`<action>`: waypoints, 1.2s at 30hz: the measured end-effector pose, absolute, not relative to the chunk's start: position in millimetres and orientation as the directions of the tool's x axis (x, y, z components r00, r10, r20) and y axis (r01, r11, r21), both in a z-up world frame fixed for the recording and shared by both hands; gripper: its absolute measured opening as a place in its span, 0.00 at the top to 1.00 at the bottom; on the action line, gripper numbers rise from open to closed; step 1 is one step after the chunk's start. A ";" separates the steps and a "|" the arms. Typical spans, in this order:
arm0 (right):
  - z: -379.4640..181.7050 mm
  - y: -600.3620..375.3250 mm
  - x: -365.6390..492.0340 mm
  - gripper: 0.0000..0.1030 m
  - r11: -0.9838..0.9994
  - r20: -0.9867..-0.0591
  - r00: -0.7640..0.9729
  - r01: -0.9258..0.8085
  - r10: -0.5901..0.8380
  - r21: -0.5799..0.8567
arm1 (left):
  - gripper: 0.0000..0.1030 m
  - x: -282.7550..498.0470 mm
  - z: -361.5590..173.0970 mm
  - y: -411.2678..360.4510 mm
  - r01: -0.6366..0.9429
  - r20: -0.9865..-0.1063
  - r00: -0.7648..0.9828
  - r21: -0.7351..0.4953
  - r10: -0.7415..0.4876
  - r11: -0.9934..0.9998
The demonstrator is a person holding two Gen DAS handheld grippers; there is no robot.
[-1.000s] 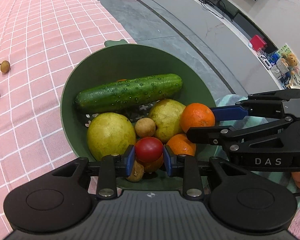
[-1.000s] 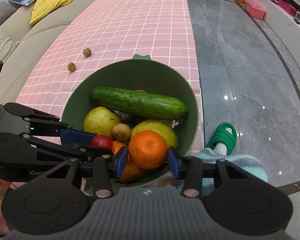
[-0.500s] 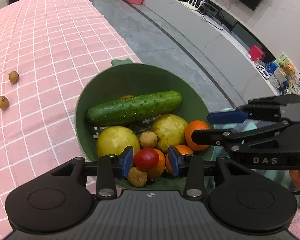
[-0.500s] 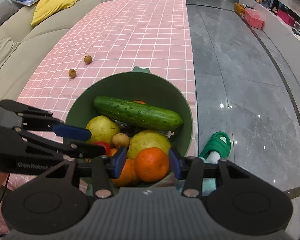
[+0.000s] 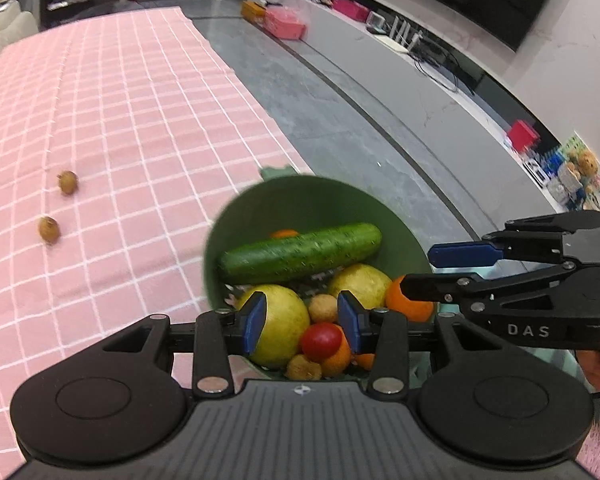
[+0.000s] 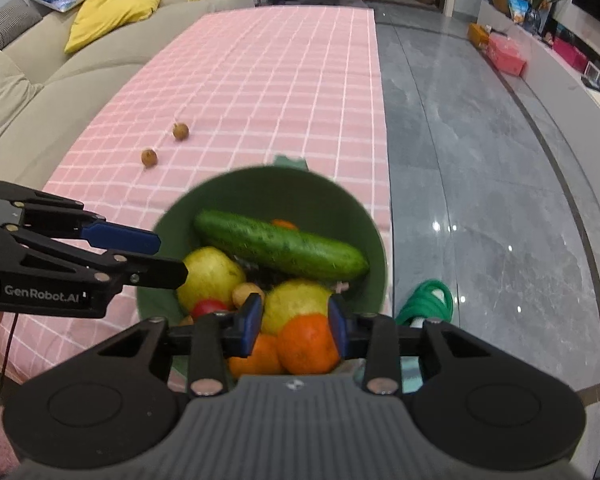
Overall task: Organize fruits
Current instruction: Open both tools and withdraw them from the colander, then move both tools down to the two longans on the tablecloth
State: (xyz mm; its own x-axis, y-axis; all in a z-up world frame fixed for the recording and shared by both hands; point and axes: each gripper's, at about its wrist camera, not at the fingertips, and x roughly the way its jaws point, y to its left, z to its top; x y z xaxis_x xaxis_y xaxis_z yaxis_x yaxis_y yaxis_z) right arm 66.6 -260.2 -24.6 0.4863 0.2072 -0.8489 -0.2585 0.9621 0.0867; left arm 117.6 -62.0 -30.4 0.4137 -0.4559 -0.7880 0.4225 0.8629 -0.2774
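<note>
**Both grippers above a full bowl, nothing held**

The green bowl sits at the near edge of the pink checked cloth, packed with a cucumber, two pears, oranges, a tomato and a few small brown fruits. Two more brown fruits lie loose on the cloth, well apart from the bowl.

The left gripper has its fingers apart; they have just been opening, and the tomato shows between them but lies free in the bowl. The right gripper also stands open, jaws just narrowing, with the top orange framed between the pads; no contact shows.

The tomato looks soft and smooth-skinned, so it would want a gentle squeeze across its middle. The oranges are firmer and grippier, best taken across the widest part. The pears seem heavy and too wide for an easy pinch. The cucumber is stiff and long; mid-length would balance it.

The bowl's near wall is hidden behind both gripper bodies, and motion blur softens its rim. An orange under the cucumber is mostly covered. What lies at the bottom cannot be told.
</note>
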 end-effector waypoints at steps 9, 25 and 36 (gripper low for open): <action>-9.1 -228.6 74.9 0.59 0.947 -0.820 0.497 -0.279 0.285 0.160 | 0.53 117.4 -10.2 -27.9 0.335 -0.769 0.533 -0.191 -0.353 0.923; -4.0 -151.7 117.2 0.55 0.898 -0.784 0.489 -0.396 0.383 0.192 | 0.53 142.0 -5.5 49.4 0.049 -0.744 0.641 -0.205 -0.188 0.978; -31.7 -117.1 182.3 0.62 0.863 -0.796 0.443 -0.469 0.413 0.187 | 0.53 188.5 -38.0 82.2 -0.097 -0.772 0.621 -0.248 -0.136 0.964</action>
